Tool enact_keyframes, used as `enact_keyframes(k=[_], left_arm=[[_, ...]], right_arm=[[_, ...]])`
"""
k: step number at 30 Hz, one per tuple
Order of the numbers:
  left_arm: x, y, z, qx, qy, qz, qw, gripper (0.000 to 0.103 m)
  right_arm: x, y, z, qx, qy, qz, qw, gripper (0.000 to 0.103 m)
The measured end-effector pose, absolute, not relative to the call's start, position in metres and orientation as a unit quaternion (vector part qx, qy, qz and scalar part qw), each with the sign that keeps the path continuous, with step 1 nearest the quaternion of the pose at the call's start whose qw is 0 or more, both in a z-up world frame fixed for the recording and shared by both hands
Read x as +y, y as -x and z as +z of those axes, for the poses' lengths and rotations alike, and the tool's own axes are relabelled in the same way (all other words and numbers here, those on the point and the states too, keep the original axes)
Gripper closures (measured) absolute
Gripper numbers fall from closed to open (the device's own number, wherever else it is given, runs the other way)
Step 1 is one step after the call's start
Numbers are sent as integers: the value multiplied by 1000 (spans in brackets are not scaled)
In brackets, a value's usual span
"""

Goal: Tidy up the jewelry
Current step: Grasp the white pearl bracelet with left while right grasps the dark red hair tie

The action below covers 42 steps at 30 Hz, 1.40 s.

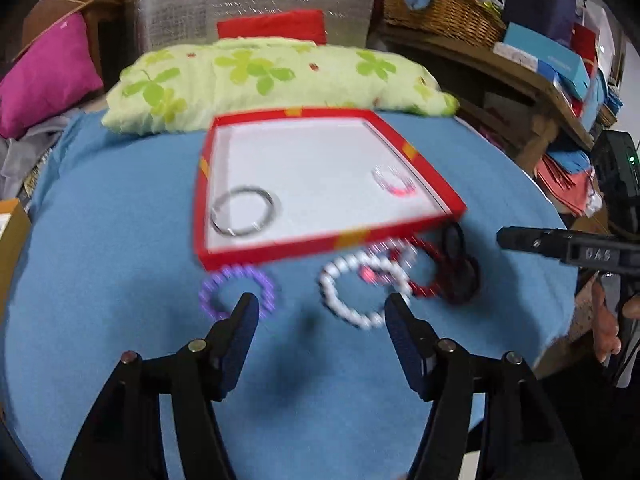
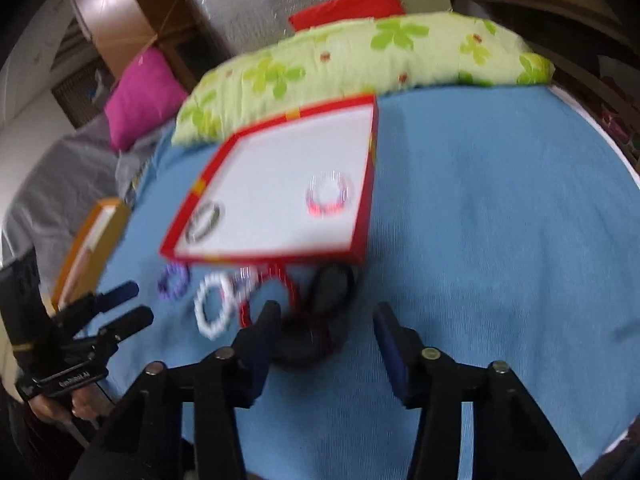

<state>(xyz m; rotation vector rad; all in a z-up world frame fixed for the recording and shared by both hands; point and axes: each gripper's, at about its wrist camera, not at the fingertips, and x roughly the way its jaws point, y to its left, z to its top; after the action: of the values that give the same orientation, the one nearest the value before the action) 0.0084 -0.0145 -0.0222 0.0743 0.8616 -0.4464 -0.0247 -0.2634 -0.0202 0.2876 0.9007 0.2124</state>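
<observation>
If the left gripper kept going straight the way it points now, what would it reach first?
Probably bare blue cloth: the open left gripper aims between the purple bead bracelet and the white bead bracelet. Beyond that gap stands the red box's near wall. Depth is uncertain in this blurred fisheye view.

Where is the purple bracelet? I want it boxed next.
In the left wrist view the purple bracelet lies on the blue cloth, outside the red box, left of the white bead bracelet.

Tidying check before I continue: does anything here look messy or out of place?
Yes. By the red tray's near edge, the white bracelet, red bracelet and a dark band lie overlapped in a heap. The purple bracelet lies apart.
</observation>
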Motion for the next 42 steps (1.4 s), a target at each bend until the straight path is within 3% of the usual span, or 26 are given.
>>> enact_keyframes(k=[9,11,12,14,17,19,21,25,26,27,37,38,39,41,42], left_arm=[[-41,-14,-46,456,-39,-238,857,34],[-43,-18,-51,463,-32,-241,852,34],[-44,-21,-52,466,-28,-243,850,34],[-46,-24,-54,467,-19,-246,849,34],[-50,-29,-56,470,-8,-257,844,35],[-54,-30,-58,470,-13,-260,843,44],[-60,-31,-60,474,-19,-265,840,62],[-65,-31,-63,470,-36,-265,841,63],[-65,-30,-63,468,-40,-264,842,76],[-65,-29,-64,470,-41,-267,840,98],[-47,-23,-53,459,-25,-283,842,100],[-49,-22,-51,454,-27,-283,844,94],[-51,-23,-51,456,-26,-285,843,66],[-53,-24,-51,455,-21,-274,847,20],[-55,-27,-51,448,-17,-263,854,19]], right_arm=[[-242,16,-43,458,-88,100,879,53],[-236,10,-52,473,-67,94,873,70],[-233,10,-53,473,-50,89,875,72],[-227,12,-52,467,-18,93,879,95],[-228,16,-50,461,-9,94,882,97],[-236,18,-45,453,-17,85,887,97],[-247,18,-37,443,-37,76,893,97],[-269,16,-27,432,-77,68,896,97],[-271,15,-26,431,-84,67,896,97],[-276,15,-24,429,-94,66,896,97],[-298,20,-6,395,-174,82,898,97],[-297,20,-6,396,-174,83,898,97],[-294,20,-7,396,-173,84,898,97],[-291,20,-7,397,-171,86,898,97],[-291,20,-8,398,-171,86,897,97]])
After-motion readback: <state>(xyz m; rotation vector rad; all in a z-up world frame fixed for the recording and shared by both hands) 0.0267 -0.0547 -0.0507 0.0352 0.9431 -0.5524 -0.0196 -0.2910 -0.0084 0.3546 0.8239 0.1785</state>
